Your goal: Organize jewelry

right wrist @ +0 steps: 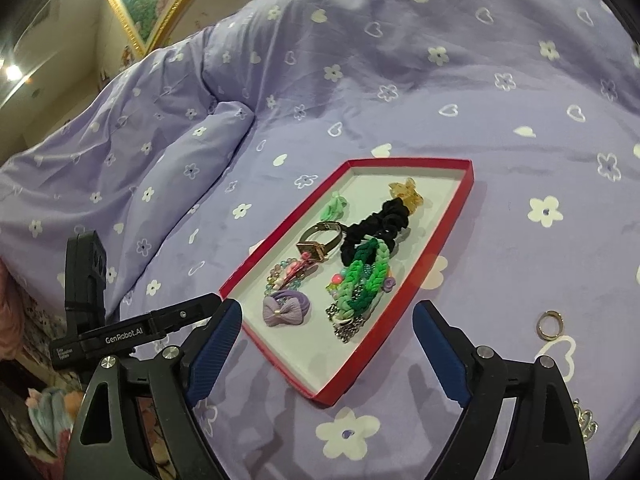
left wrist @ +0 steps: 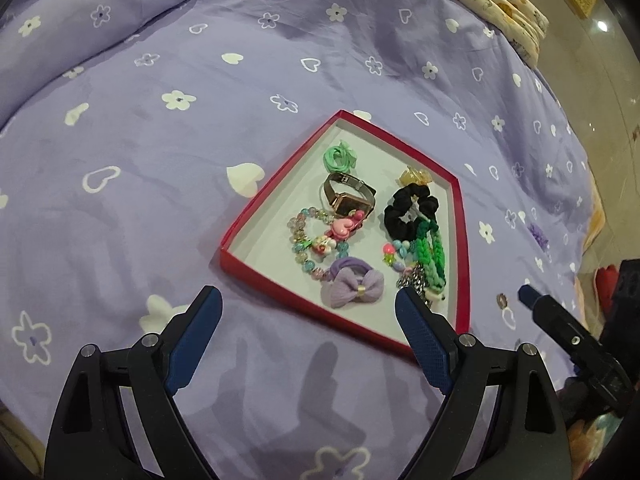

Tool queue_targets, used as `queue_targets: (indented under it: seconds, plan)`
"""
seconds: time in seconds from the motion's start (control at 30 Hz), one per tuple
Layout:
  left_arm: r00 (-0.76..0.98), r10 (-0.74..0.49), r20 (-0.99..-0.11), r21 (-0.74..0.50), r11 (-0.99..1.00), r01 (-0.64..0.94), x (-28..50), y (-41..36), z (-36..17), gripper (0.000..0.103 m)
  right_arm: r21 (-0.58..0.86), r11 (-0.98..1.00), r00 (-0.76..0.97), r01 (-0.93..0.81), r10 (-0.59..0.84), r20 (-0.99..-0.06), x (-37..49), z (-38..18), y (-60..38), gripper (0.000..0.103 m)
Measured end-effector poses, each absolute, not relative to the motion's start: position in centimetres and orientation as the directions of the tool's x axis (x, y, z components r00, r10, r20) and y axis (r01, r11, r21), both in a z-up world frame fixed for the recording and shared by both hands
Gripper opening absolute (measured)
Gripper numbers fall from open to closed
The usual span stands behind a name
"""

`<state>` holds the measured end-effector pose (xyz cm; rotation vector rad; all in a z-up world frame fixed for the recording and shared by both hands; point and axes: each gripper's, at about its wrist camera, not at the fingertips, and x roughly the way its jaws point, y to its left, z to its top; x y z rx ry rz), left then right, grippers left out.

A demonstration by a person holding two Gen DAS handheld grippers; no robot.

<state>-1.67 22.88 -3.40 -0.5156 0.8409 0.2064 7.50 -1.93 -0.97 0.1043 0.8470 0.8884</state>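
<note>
**Q:** What does the left wrist view show on the bed?

**A:** One red tray [left wrist: 256, 204] on a lilac flowered bedspread [left wrist: 160, 184], holding one mint hair tie [left wrist: 339, 156], one rose-gold watch [left wrist: 348, 196], one black scrunchie [left wrist: 408, 210], one amber claw clip [left wrist: 416, 177] at the tray's far right edge, one beaded bracelet with pink charms [left wrist: 316, 240], one purple bow hair tie [left wrist: 352, 285] by the near edge, and one green braided band [left wrist: 430, 254] along the right edge. The left gripper [left wrist: 308, 340] hangs spread wide and empty just short of the tray's near edge, its right finger overlapping the near right corner. The other gripper's finger shows at the right margin.

**Q:** And the right wrist view?

**A:** The same tray [right wrist: 276, 258] and seven pieces, now seen lengthwise. Outside it, one gold ring [right wrist: 550, 325] lies on the bedspread [right wrist: 440, 80] well right of the tray's right edge, and one silver chain piece [right wrist: 586, 420] sits nearer the camera at the right margin. The right gripper [right wrist: 326, 344] is released, holding nothing, straddling the tray's near corner; the ring lies just beyond its right finger.
</note>
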Motion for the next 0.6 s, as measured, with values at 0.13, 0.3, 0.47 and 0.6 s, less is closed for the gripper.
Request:
queue_targets:
  seconds: [0.13,0.3,0.47,0.6]
  plan:
    - [0.66,0.005,-0.751,-0.313,0.878,-0.362,-2.7,22.3,-2.8,0.089,0.358,0.627,0.353,-0.692,0.726,-0.59,5.8,-0.2,-1.8,0.092]
    - [0.673,0.035,-0.739,-0.262,0.905,-0.335,-3.5,21.4,-1.5,0.089,0.288,0.62,0.377,-0.729,0.716,-0.587,3.9,0.7,-1.8,0.094]
    - [0.702,0.066,-0.709,-0.197,0.938,-0.287,-4.5,19.8,0.3,0.092,0.258,0.633,0.408,-0.73,0.706,-0.579,3.0,1.2,-3.0,0.097]
    - [0.726,0.094,-0.681,-0.153,0.951,-0.267,-5.6,18.5,1.5,0.097,0.233,0.652,0.435,-0.722,0.69,-0.579,2.6,1.4,-3.8,0.097]
